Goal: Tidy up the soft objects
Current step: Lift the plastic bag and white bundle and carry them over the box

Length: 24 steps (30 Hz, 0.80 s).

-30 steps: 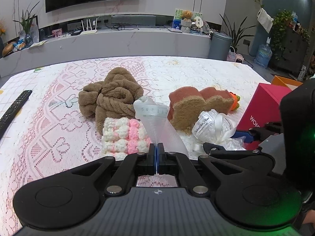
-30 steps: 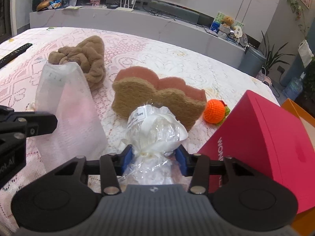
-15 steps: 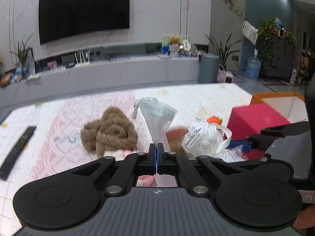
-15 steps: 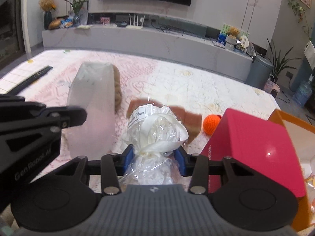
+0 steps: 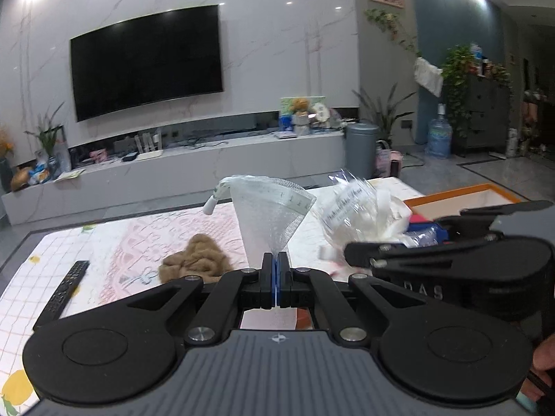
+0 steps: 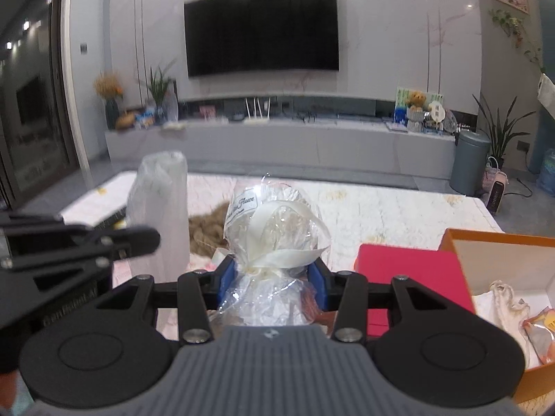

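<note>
Where the left wrist view a second ago looked down on the lace tablecloth with the soft items spread across it, the room's far wall and television are now taken in, and the brown plush towel is seen lower and farther off. The left gripper has been raised, its jaws fully closed on the pinched lower end of a white mesh bag. The bag is held upright, its long axis near vertical, fanning wider toward its open top with a small white pull tag hanging at the left. The right gripper's cellophane-wrapped bundle is seen just beside it, clear of the table.

In the right wrist view the same rise is shown: a second ago the table filled the frame, and now the orange storage box with items already inside is exposed at the right, beside the red lid. The right gripper is clamped partway closed on the neck of the bundle, which stands upright, ribbon bow just above the pads, rounded head uppermost. The mesh bag is seen edge-on at the left. Both items are judged lifted for transfer, probably toward the box.
</note>
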Each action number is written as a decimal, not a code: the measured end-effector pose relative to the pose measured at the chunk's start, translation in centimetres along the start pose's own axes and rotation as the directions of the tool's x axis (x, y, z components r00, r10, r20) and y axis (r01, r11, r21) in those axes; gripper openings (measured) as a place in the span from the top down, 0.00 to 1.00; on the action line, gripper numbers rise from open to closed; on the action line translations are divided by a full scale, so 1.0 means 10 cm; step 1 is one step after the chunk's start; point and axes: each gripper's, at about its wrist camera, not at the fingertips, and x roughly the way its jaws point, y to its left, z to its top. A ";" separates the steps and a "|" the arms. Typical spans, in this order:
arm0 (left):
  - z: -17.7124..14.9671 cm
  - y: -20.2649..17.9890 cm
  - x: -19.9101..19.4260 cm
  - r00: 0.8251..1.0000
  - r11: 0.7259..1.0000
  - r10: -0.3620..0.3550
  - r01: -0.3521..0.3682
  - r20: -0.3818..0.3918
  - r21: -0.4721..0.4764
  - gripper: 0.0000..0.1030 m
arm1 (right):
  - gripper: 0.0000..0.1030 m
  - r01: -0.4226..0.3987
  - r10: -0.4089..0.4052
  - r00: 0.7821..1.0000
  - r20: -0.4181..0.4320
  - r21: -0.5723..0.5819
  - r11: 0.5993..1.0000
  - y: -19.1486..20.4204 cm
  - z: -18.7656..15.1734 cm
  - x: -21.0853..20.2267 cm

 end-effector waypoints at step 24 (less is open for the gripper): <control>0.75 -1.48 0.40 0.958 0.938 -0.284 0.267 0.049 0.221 1.00 | 0.57 0.183 -0.222 0.969 0.110 0.289 0.940 -1.76 -0.18 -0.93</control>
